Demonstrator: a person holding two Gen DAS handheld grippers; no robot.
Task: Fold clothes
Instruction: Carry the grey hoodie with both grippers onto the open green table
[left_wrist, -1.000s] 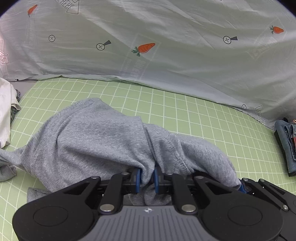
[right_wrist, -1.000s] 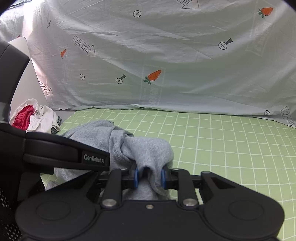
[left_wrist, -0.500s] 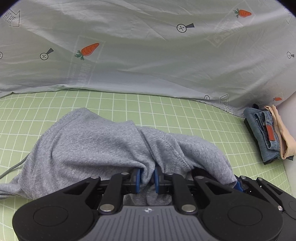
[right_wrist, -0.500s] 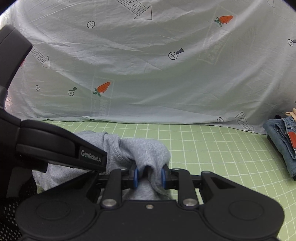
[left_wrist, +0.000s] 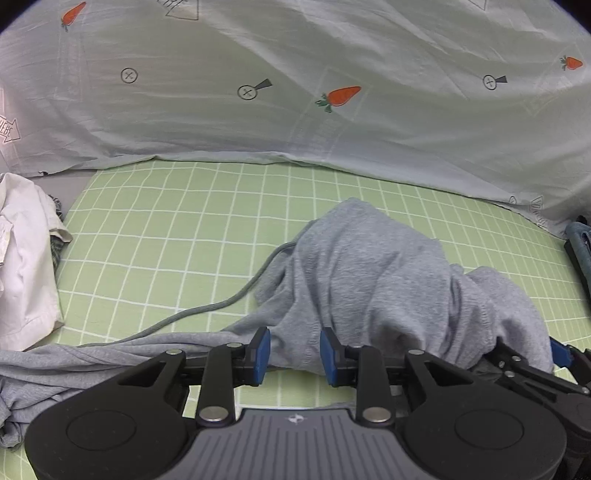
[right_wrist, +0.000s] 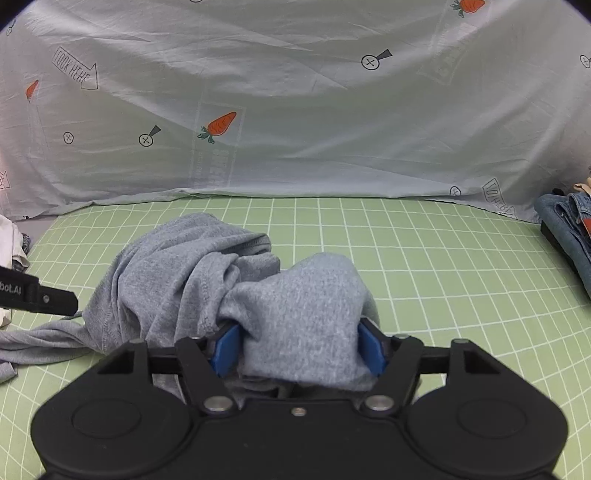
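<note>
One grey garment lay bunched on one green gridded mat, directly ahead of both claws. Two claws were present. The left gripper had its jaws opening, blue pads parted, with the garment's hem lying just ahead of the gap and bare mat showing between the pads; nothing was pressed. The right gripper had its jaws opening wide, a hump of the grey cloth sitting between the two pads and draped over them, released rather than pinched. One grey drawstring trailed from the garment to the left of the left claw. One pale sheet printed with carrots, arrows and crossed circles hung as a backdrop beyond the mat, ahead of both claws. One heap of white clothing sat far left of the left claw; one folded stack of blue denim sat far right of the right claw, with a sliver of something tan behind it. In the right wrist view, part of the left claw's black body cut in from the left edge and hid some of the cloth. Compared with a second before: both claws then clamped folds of the grey cloth with pads nearly together; both grips had since let go, and the garment now rested on the mat.
</note>
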